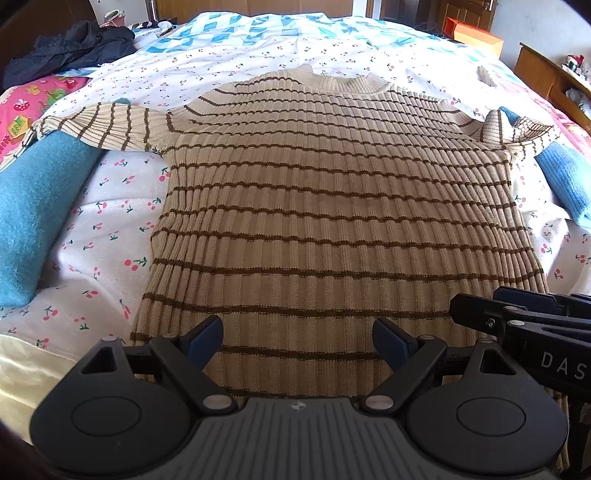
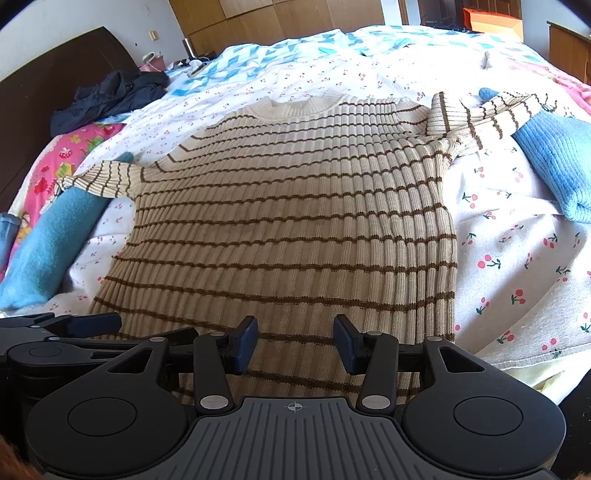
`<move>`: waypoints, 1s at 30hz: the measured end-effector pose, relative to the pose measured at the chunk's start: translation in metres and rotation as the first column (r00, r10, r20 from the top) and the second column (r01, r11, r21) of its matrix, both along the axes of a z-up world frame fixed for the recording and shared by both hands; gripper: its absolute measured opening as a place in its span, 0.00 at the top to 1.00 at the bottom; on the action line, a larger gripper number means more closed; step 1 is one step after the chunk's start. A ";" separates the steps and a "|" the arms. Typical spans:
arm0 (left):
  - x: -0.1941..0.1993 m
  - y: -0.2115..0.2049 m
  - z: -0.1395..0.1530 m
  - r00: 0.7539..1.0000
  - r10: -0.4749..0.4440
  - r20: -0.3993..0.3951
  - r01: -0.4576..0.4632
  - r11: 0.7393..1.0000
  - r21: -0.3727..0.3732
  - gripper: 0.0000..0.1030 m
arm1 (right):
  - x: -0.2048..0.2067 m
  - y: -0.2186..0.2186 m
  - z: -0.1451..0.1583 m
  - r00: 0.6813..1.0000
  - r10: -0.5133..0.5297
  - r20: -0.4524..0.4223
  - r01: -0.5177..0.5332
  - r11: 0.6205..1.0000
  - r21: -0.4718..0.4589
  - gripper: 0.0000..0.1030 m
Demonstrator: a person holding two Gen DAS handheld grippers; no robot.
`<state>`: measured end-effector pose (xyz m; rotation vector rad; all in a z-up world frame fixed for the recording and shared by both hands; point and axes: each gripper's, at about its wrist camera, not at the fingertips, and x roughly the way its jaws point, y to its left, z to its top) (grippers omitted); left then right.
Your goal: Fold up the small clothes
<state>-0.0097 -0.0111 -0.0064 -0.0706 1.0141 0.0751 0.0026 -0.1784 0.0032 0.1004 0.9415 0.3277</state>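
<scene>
The left hand-held gripper [image 1: 297, 341] hung over the near hem of the sweater [image 1: 332, 206], its jaws spread wide with nothing between them. The right hand-held gripper [image 2: 295, 341] hung just beside it over the same hem, jaws spread less wide, also pinching nothing; whether either touched the knit could not be told. The sweater lay flat and face up on the bed [image 1: 110, 229], hem toward the grippers and collar away. Bare cherry-print sheet showed along both side edges of the body, wider on the right in the right wrist view. Each sleeve ran outward: the left sleeve [image 1: 99, 125] lay over a blue towel [image 1: 33, 206], and the right sleeve [image 2: 480, 110], bunched at the shoulder, lay over a blue knit [image 2: 554, 158]. Beyond the collar the sheet lay open up to a blue-patterned quilt [image 1: 258, 26]. A dark jacket [image 1: 74, 48] sat at the far left corner.
</scene>
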 end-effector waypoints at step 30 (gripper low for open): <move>0.082 -0.053 0.050 0.973 -0.176 0.153 0.176 0.984 0.012 0.10 | 0.076 -0.101 0.053 0.957 -0.254 0.140 0.245 0.966 0.079 0.56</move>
